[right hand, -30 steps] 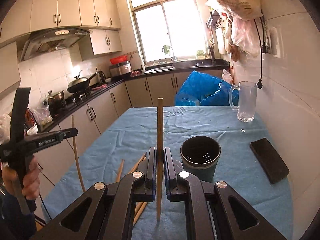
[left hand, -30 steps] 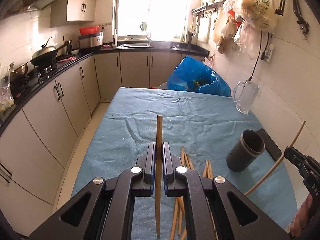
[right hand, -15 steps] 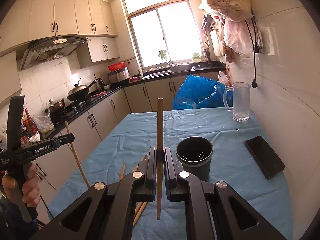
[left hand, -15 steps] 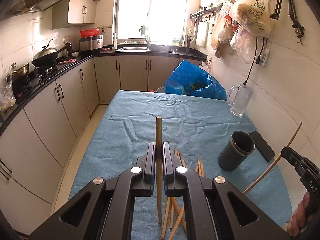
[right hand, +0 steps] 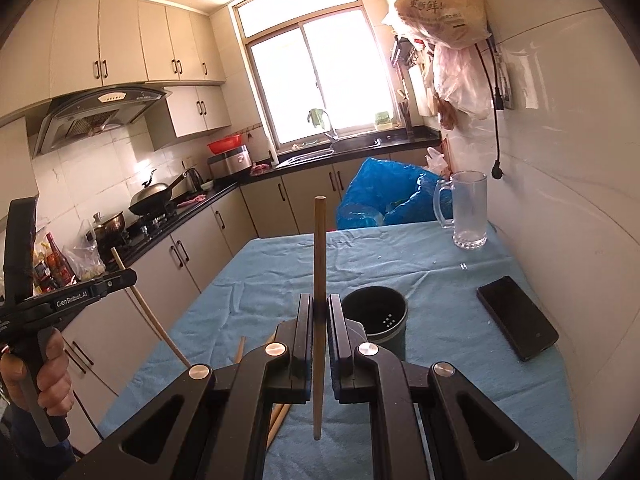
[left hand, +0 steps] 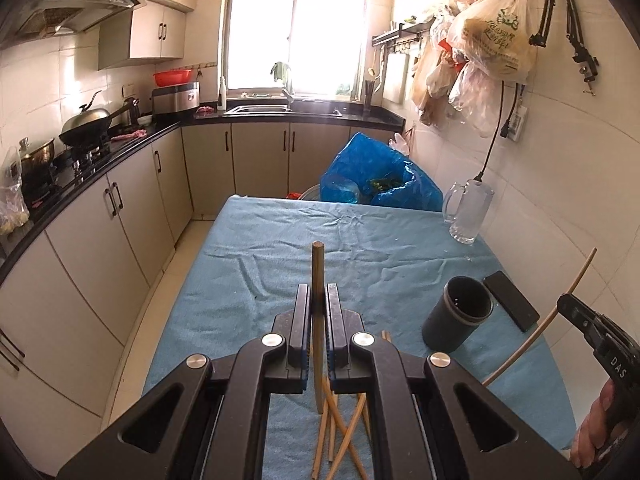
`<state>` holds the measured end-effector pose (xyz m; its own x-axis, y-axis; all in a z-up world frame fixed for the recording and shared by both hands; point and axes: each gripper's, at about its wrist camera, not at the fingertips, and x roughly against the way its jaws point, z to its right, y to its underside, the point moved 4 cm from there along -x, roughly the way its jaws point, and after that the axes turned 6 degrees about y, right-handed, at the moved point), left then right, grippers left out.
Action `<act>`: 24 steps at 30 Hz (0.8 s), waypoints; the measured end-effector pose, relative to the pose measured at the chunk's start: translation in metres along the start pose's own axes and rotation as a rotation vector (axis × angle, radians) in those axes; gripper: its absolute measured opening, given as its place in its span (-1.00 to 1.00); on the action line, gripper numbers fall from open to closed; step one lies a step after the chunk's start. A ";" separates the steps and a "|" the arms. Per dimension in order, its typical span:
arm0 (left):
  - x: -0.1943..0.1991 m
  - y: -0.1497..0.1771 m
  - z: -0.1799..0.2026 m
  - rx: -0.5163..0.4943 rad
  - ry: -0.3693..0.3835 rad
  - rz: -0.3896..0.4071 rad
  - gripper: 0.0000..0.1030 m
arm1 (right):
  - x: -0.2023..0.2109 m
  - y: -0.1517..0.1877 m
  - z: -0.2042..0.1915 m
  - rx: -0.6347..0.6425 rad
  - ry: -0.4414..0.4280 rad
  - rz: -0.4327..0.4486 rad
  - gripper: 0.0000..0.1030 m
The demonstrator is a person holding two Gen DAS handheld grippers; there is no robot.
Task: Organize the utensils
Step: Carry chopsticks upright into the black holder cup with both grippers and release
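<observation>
"GenRobot.AI" is showing on left gripper [right hand: 120, 280], "DAS" on right gripper [left hand: 568, 308]; both fingers are clamping a chopstick [left hand: 318, 280] above blue-clothed tabletop [left hand: 280, 248] in kitchen.

Loose chopsticks [left hand: 340, 428] crisscrossed (cup [left hand: 457, 314] upright).

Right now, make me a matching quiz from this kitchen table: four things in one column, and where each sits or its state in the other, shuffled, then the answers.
Things:
1. dark cup
2. black phone
3. glass mug
4. loose chopsticks

States:
A. far end of the table by the wall
B. flat on the cloth, right of the cup
C. crossed in a pile on the cloth
D. upright, open top, no chopsticks inside

Pairs: 1-D, 2-B, 3-A, 4-C
</observation>
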<state>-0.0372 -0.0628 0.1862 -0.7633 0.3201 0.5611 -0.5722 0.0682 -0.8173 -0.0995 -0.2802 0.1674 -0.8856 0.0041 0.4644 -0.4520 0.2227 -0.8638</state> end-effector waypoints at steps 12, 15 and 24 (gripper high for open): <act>-0.001 -0.027 0.037 -0.042 0.076 0.004 -0.89 | 0.008 -0.015 0.028 -0.068 0.018 0.022 -0.86; -0.001 -0.039 0.052 -0.059 0.103 0.010 -0.89 | 0.011 -0.023 0.033 -0.079 0.017 0.037 -0.86; -0.007 -0.085 0.105 -0.106 0.184 0.040 -0.89 | 0.017 -0.062 0.052 -0.119 0.025 0.106 -0.86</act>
<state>-0.0144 -0.1699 0.2656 -0.7115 0.4910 0.5027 -0.5007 0.1477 -0.8529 -0.0916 -0.3451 0.2186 -0.9241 0.0578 0.3779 -0.3389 0.3334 -0.8798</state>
